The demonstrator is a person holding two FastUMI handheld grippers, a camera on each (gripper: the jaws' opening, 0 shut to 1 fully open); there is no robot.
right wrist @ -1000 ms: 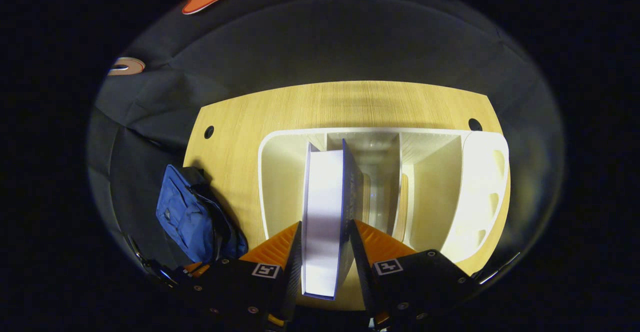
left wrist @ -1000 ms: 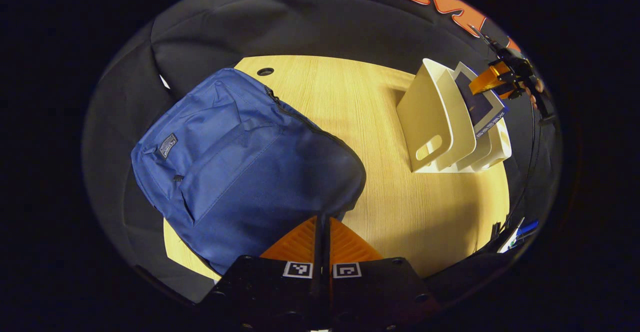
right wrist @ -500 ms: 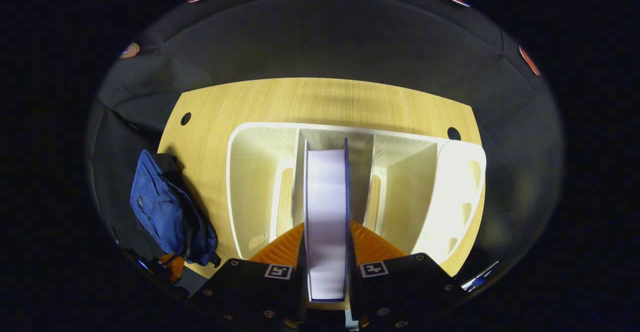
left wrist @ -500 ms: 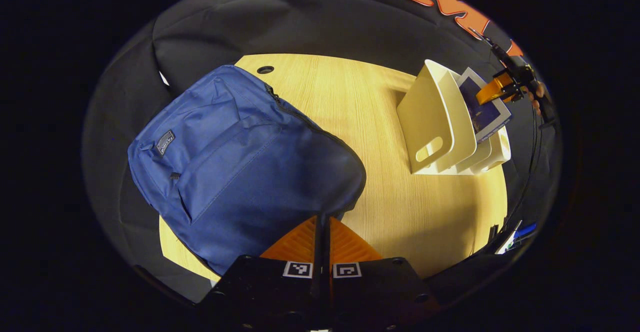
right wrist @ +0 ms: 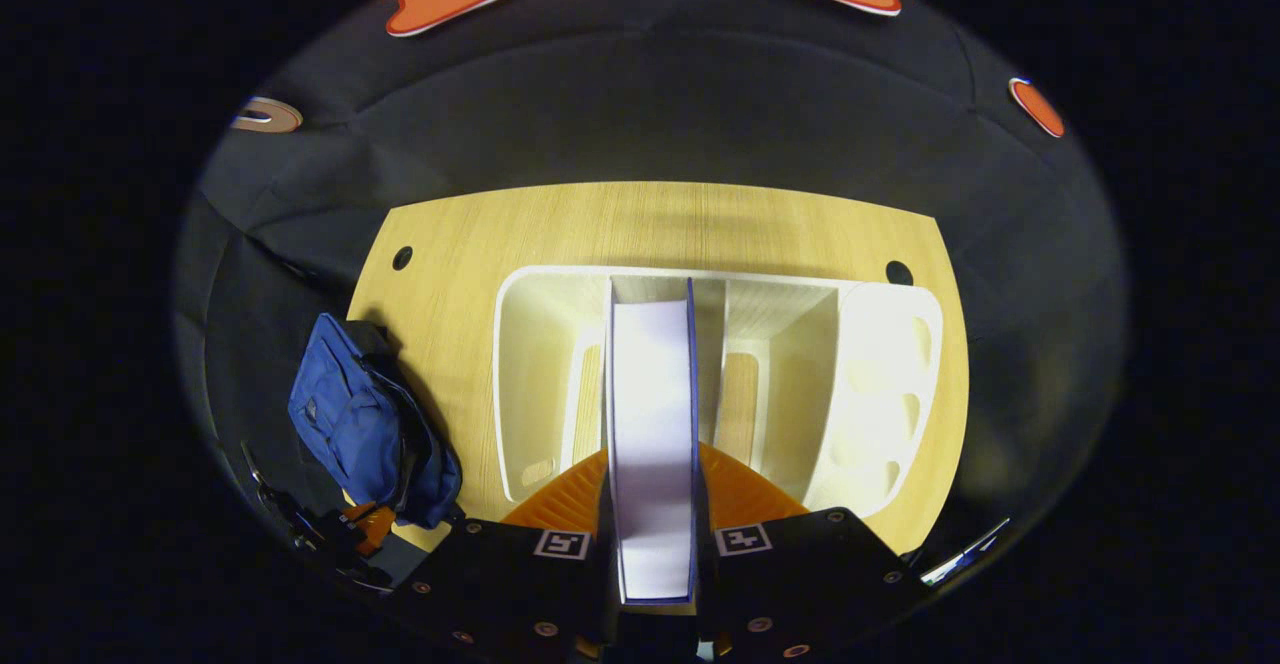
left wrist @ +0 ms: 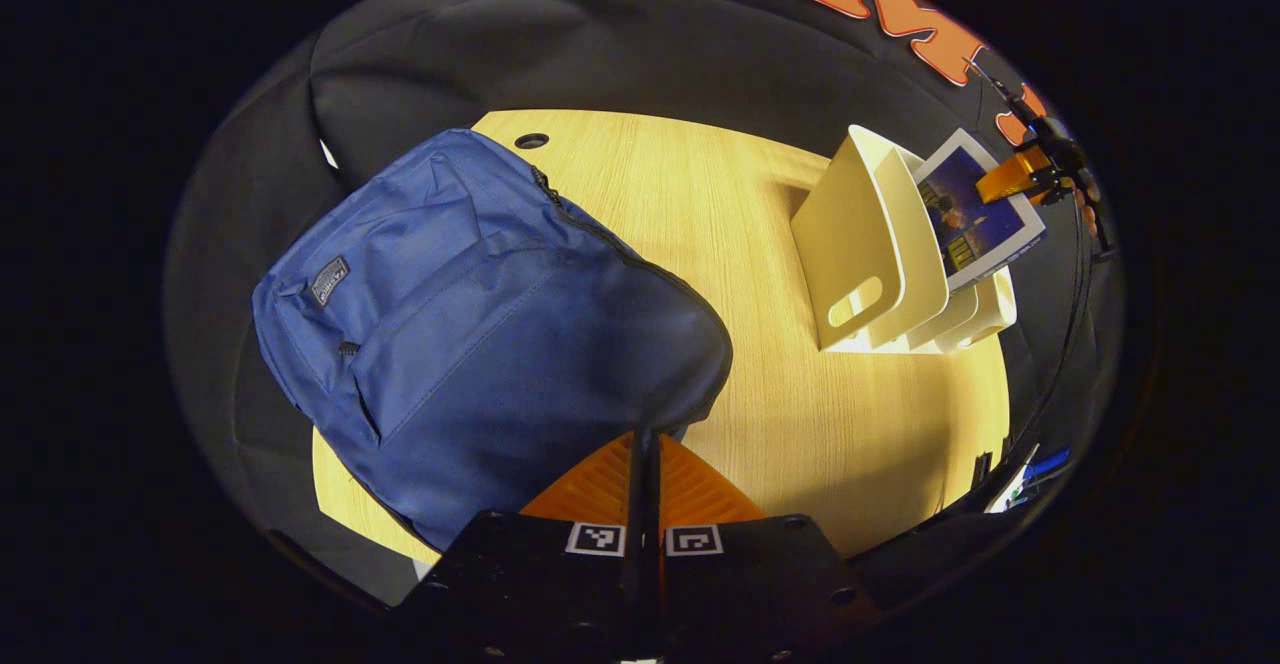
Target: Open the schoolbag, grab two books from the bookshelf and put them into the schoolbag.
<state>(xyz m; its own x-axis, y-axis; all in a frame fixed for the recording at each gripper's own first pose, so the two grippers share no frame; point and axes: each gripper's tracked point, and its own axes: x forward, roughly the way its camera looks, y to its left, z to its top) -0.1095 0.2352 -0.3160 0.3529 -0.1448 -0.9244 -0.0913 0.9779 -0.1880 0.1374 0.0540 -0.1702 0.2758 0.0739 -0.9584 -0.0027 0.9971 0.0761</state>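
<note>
The blue schoolbag (left wrist: 480,324) lies on the wooden table (left wrist: 700,204), zipper line along its top edge. My left gripper (left wrist: 647,439) is shut, its tips pinching the bag's near edge. Farther right stands the white bookshelf (left wrist: 880,244). Above it my right gripper (left wrist: 1010,179) holds a dark-covered book (left wrist: 975,209), tilted and partly out of the shelf. In the right gripper view the book (right wrist: 650,424) stands edge-on between the fingers of my right gripper (right wrist: 652,449), over the middle slot of the bookshelf (right wrist: 530,364). The schoolbag (right wrist: 370,424) rises bunched at the left, with the left gripper (right wrist: 350,534) below it.
The table has round cable holes (left wrist: 531,141) at its back corners. Pens and small items (left wrist: 1030,469) sit off the table's right edge. A hand (left wrist: 1088,214) holds the right gripper. The shelf's other slots look empty.
The right gripper's fingers have shut on the book and lifted it higher out of the shelf. The left gripper and the bag have hardly moved.
</note>
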